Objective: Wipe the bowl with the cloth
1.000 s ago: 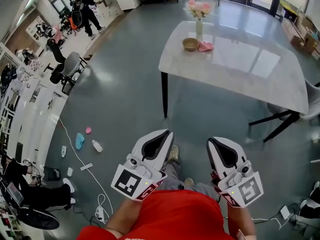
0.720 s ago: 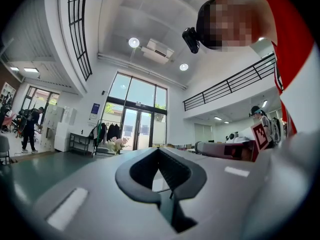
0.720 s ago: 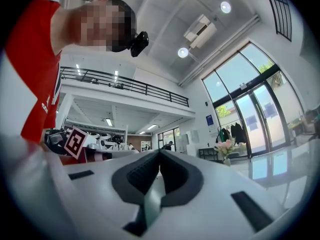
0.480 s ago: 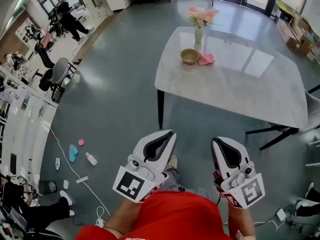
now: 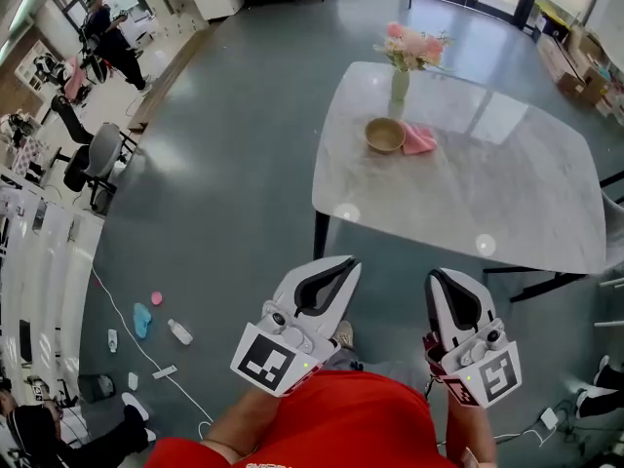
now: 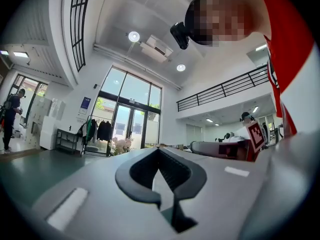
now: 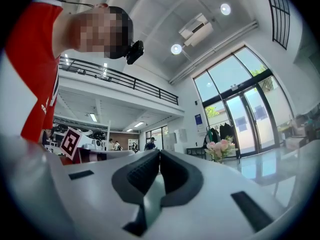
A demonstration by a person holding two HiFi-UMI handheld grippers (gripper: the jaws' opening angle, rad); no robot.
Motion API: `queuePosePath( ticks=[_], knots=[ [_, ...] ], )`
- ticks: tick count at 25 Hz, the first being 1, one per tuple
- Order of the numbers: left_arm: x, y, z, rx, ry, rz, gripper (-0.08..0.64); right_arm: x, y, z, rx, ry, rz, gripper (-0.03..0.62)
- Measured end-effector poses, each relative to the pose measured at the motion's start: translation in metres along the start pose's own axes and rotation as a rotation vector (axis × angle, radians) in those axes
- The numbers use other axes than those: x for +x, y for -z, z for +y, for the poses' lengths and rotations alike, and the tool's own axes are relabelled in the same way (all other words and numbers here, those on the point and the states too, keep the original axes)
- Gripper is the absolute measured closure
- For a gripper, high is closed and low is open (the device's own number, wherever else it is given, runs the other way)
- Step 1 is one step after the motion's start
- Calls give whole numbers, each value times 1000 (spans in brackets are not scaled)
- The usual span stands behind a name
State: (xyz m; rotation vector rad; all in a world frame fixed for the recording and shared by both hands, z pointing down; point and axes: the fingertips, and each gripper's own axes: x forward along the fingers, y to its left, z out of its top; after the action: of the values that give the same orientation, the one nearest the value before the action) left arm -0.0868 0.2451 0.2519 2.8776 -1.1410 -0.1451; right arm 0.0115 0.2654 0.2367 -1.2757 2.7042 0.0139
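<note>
Grey polished floor point(image 5: 234, 164) filled most of the head view. Only the two claw views showed the hall's height, with its glass doors point(image 6: 127, 119), railed balcony point(image 6: 225, 89) and ceiling lights point(image 6: 133, 36). Ahead stood the pale marble bench point(image 5: 507, 203) on dark legs.

Nearest the camera was the wearer's red shirt point(image 5: 331, 422). Both claws were held out in front of it, over the floor and well short of the bench. The left claw point(image 5: 348, 262) had its jaws pressed together with nothing between them, as its own view made plain. The right claw point(image 5: 440, 274) was likewise closed and empty. Each claw view caught the other claw at its edge and looked up past the wearer. Neither showed the bowl or the cloth.

Only the head view took in an office chair point(image 5: 93, 159) and a standing person point(image 5: 105, 35) at far left.

On the bench's far side stood a vase of pink flowers point(image 5: 405, 61). The right claw view showed the blooms clearly, and the left claw view showed them small before the doors. Just in front of the vase sat the tan bowl point(image 5: 385, 135), upright. The pink cloth point(image 5: 420, 139) lay crumpled just beside it on the right, touching or nearly so. Both were well apart from the claws.

A small bottle point(image 5: 178, 331) lay on the floor near a white cable point(image 5: 122, 310), again seen from the head alone.
</note>
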Motion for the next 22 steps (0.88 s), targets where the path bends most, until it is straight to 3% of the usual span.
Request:
queuePosePath(
  ticks=[11, 22],
  knots=[
    [23, 14, 49, -58, 52, 51, 555, 46, 14, -25, -12, 61, 43, 591],
    [44, 25, 74, -52, 27, 71, 555, 71, 23, -52, -16, 49, 59, 591]
  ],
)
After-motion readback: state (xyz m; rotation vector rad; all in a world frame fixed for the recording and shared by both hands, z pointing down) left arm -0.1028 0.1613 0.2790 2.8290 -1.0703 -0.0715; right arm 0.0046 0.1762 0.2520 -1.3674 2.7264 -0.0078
